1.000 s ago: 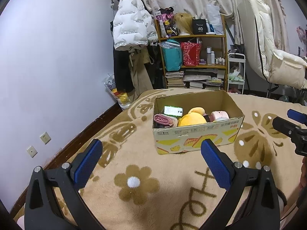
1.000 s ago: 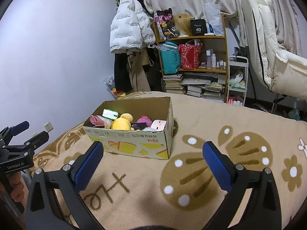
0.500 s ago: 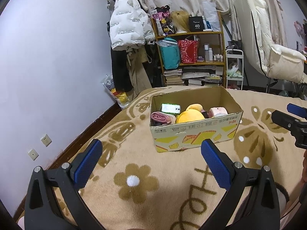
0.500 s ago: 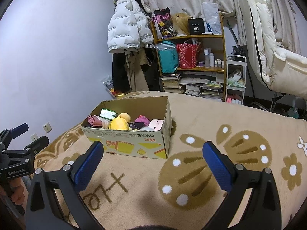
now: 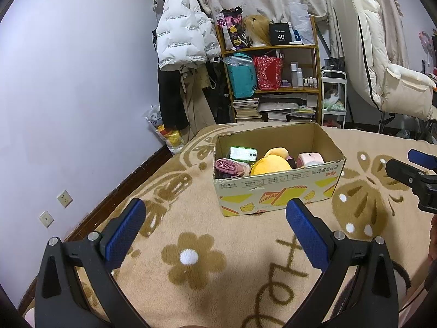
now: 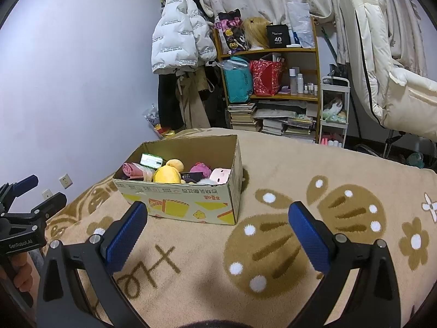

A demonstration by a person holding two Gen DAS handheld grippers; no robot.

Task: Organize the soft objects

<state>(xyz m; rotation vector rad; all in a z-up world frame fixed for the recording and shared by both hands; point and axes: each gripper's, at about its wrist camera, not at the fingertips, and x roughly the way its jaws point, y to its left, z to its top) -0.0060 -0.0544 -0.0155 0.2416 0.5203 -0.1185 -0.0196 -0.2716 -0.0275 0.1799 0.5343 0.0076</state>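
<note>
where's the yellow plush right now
In both views, the yellow plush sits mid-box inside the cardboard box, between the pink rolled cloth and the pink toy.

yellow plush (image 5: pixel 270 164), pink toys, inside open cardboard box (image 5: pixel 275 194)

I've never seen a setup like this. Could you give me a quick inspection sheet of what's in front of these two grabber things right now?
Surface: beige flower-pattern blanket on a bed.
Job's things: open cardboard box holding a yellow plush, a pink roll of cloth, a pink plush and a lit phone.
Clutter: magenta plush and a dark card in the box.
Grippers: left gripper open, empty; right gripper open, empty.
Cables: nothing seen.
Surroundings: wooden shelf, white puffer jacket, cream chair.
</note>
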